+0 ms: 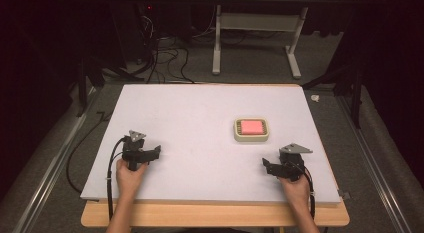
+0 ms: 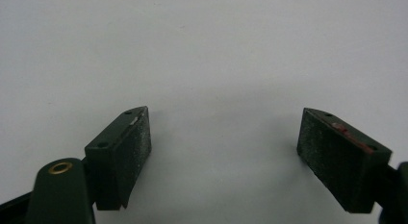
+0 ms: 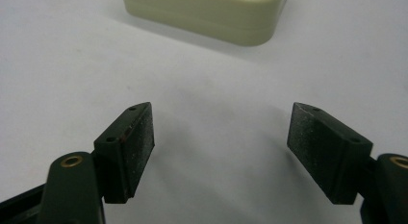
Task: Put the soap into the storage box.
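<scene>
The right gripper (image 1: 271,167) sits near the table's (image 1: 200,138) front right corner with its jaws wide apart and nothing between them, aimed at the cream box (image 1: 251,130) with the pink top, probably to reach it. The left gripper (image 1: 152,152) waits open and empty near the front left corner, well away from the box.

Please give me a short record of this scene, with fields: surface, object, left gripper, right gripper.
surface: white board on a wooden table
object: cream tray with a pink block in it, right of centre
left gripper: open, nothing between the jaws
right gripper: open, nothing between the jaws, pointing toward the cream tray, apart from it
</scene>
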`<state>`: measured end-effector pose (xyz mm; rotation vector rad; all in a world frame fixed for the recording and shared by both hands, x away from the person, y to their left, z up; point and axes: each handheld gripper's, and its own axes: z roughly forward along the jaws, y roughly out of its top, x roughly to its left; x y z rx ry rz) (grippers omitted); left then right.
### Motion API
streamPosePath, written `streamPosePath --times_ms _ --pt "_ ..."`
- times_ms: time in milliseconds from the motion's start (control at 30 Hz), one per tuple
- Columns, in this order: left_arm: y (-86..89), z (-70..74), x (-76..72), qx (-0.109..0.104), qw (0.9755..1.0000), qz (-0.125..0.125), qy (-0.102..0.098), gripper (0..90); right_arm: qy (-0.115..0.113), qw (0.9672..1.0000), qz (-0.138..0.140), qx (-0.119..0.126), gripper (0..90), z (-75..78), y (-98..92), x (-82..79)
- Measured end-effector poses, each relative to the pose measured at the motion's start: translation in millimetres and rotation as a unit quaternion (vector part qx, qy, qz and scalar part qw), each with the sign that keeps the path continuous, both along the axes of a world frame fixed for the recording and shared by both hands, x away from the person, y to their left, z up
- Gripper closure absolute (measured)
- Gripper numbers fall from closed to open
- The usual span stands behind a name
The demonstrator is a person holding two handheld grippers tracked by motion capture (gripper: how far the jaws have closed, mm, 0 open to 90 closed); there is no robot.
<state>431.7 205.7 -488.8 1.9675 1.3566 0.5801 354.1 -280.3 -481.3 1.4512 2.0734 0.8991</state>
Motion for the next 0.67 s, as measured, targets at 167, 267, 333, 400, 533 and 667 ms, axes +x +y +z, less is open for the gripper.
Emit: streamPosePath --times_ms 167,267,333,400,533,667 --pt "0.1 0.0 0.0 0.000 1.0000 -0.001 0.000 19.8 0.006 0.9999 0.004 -0.009 22.9 -1.5 2.2 1.0" --pt "0.1 0.0 0.0 0.000 1.0000 0.000 0.000 19.8 0.004 0.9999 0.001 -0.015 22.1 -1.7 3.1 0.5" --pt "0.1 -0.1 0.1 0.000 1.0000 0.000 0.000 19.8 0.004 0.9999 0.000 -0.013 22.1 -1.9 2.8 0.7" --pt "0.1 -0.1 0.1 0.000 1.0000 0.000 0.000 19.8 0.004 0.9999 0.001 -0.011 22.1 -1.9 2.6 0.8" --pt "0.1 -0.1 0.1 -0.001 1.0000 0.001 0.001 19.8 0.006 0.9999 0.001 -0.009 22.0 -1.9 2.2 1.0" --pt "0.1 -0.1 0.2 -0.001 1.0000 0.001 0.001 19.8 0.006 0.9999 0.002 -0.009 22.0 -1.9 2.0 1.2"
